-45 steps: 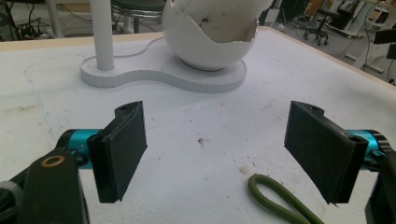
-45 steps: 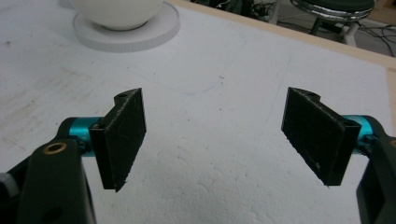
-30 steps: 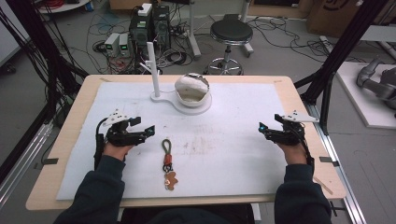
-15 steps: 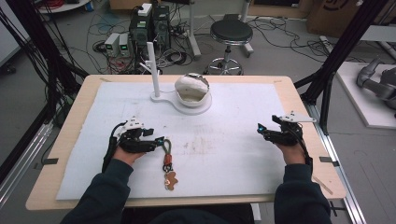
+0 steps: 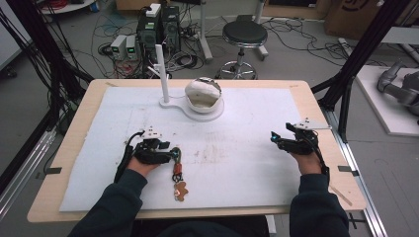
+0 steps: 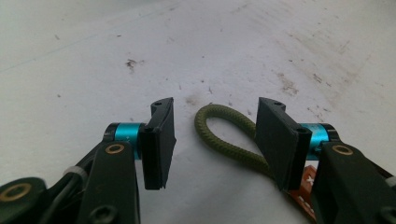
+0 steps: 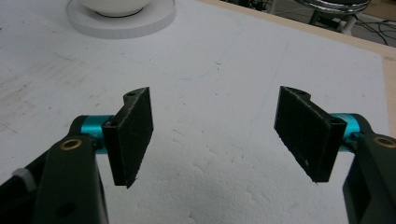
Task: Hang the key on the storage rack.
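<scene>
A keychain lies on the white foam mat: an olive cord loop (image 5: 176,157) (image 6: 219,135), a red tag and a brown gingerbread-shaped charm (image 5: 180,191). My left gripper (image 5: 173,154) (image 6: 215,140) rests low on the mat, open, its jaws standing on either side of the cord loop without closing on it. My right gripper (image 5: 274,139) (image 7: 219,135) hovers over the mat's right part, open, with nothing but bare foam between its jaws.
At the back of the mat stands a white base (image 5: 178,106) with an upright post (image 5: 161,71) and a white bowl (image 5: 203,95) (image 7: 114,5). The wooden table edge (image 5: 316,106) frames the mat. Black frame legs stand beside the table.
My left gripper has moved right and forward from the mat's left part until its jaws straddle the cord loop. The right gripper has stayed nearly still.
</scene>
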`<state>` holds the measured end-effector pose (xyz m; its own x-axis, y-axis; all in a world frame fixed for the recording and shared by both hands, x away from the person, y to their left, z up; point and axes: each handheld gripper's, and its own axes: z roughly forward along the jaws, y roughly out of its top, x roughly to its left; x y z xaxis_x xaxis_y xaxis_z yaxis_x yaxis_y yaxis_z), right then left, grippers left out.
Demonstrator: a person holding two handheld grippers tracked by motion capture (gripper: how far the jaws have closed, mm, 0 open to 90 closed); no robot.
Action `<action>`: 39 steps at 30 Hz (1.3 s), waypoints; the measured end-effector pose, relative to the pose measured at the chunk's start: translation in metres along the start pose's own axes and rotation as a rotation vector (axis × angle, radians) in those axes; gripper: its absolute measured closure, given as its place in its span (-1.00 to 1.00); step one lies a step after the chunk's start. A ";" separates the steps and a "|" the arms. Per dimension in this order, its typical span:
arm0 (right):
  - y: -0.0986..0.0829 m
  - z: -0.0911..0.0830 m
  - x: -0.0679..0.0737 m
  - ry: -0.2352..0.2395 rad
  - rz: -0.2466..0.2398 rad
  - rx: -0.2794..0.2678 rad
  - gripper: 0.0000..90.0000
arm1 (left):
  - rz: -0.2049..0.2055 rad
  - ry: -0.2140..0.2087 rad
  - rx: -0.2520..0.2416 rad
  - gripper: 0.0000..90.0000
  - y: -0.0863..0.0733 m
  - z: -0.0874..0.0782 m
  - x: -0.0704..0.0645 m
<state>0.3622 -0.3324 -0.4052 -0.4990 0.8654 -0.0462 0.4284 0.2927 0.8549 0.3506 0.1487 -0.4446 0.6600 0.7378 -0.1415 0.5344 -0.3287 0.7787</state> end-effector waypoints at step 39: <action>-0.002 0.001 -0.003 -0.001 0.008 0.009 -0.36 | 0.075 0.153 0.154 0.49 -0.003 -0.007 -0.040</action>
<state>0.3631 -0.3349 -0.4074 -0.4943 0.8684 -0.0397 0.4397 0.2892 0.8503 0.3190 0.1241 -0.4368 0.6196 0.7847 0.0165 0.5690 -0.4636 0.6792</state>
